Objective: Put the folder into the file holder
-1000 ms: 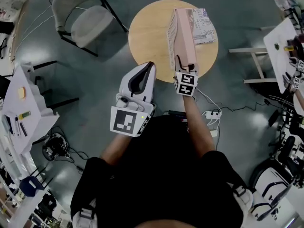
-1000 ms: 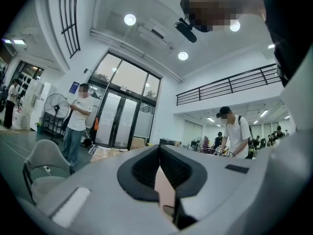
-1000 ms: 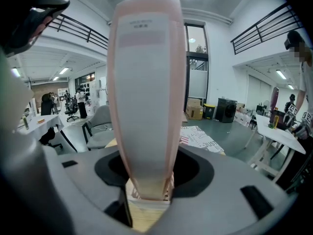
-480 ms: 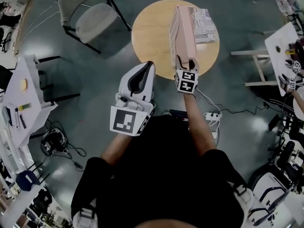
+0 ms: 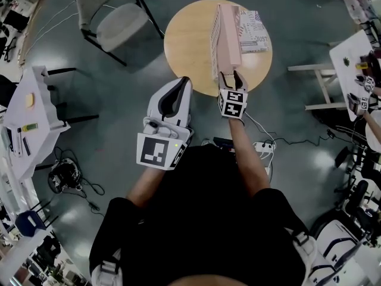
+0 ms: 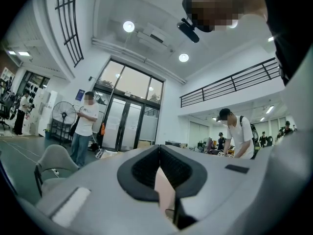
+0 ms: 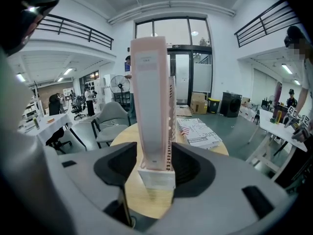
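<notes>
A tall pink folder (image 5: 229,37) stands on edge on the round wooden table (image 5: 187,40), inside a white perforated file holder (image 5: 214,40) that runs along its left side. My right gripper (image 5: 231,76) sits at the folder's near end. In the right gripper view the folder (image 7: 149,97) rises between the jaws of the right gripper (image 7: 155,163), which stand open wide with a gap showing on the left side. The holder's perforated edge (image 7: 170,131) is next to the right pad. My left gripper (image 5: 180,83) hovers off the table's near edge, shut and empty (image 6: 159,153).
A stack of printed papers (image 5: 255,31) lies on the table right of the folder. A grey chair (image 5: 116,22) stands at the left of the table. A power strip (image 5: 262,145) and cables lie on the floor. White desks stand at the left (image 5: 30,124) and right (image 5: 351,58).
The right gripper's fingers have eased back slightly from the folder's near end. The folder stays upright in the holder. The left gripper has not moved.
</notes>
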Available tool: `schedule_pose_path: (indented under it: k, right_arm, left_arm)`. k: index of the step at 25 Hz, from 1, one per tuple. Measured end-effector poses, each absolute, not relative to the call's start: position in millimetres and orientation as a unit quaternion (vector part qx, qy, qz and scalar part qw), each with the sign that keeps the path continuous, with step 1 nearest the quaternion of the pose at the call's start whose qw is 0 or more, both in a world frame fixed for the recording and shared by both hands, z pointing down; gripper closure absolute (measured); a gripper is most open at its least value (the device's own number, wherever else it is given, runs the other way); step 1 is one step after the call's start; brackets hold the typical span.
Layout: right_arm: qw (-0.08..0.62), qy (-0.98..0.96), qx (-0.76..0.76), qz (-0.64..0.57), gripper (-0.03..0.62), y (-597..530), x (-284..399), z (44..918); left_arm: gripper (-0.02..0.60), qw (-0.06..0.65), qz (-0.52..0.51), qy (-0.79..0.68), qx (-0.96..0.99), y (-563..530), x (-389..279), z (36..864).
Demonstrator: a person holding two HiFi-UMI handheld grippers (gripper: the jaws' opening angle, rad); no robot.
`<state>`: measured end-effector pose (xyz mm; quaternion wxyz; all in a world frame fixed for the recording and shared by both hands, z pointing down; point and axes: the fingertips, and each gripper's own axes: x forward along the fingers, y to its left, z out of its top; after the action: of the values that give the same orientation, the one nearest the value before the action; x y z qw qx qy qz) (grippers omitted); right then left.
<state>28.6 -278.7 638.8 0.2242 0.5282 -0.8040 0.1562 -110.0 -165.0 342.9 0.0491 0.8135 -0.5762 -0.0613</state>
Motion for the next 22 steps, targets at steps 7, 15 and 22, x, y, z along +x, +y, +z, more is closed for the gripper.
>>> schedule_pose_path:
  k: [7,15,22]
  right_arm:
    - [0.227,-0.808,0.519,0.164,0.384,-259.6,38.7,632.0]
    - [0.21,-0.822,0.503,0.164,0.408,-233.5,55.1,605.1]
    - [0.193,-0.835,0.487,0.169,0.437,-198.4,78.9,575.8]
  left_arm:
    - [0.575,0.044,-0.063,-0.583,0.809,-147.7,-98.1,337.6]
    - [0.575,0.036,-0.065,-0.589,0.804,-124.7,-72.4,331.7]
    - [0.575,0.029,-0.064,-0.596,0.8,-99.6,-43.3,329.9]
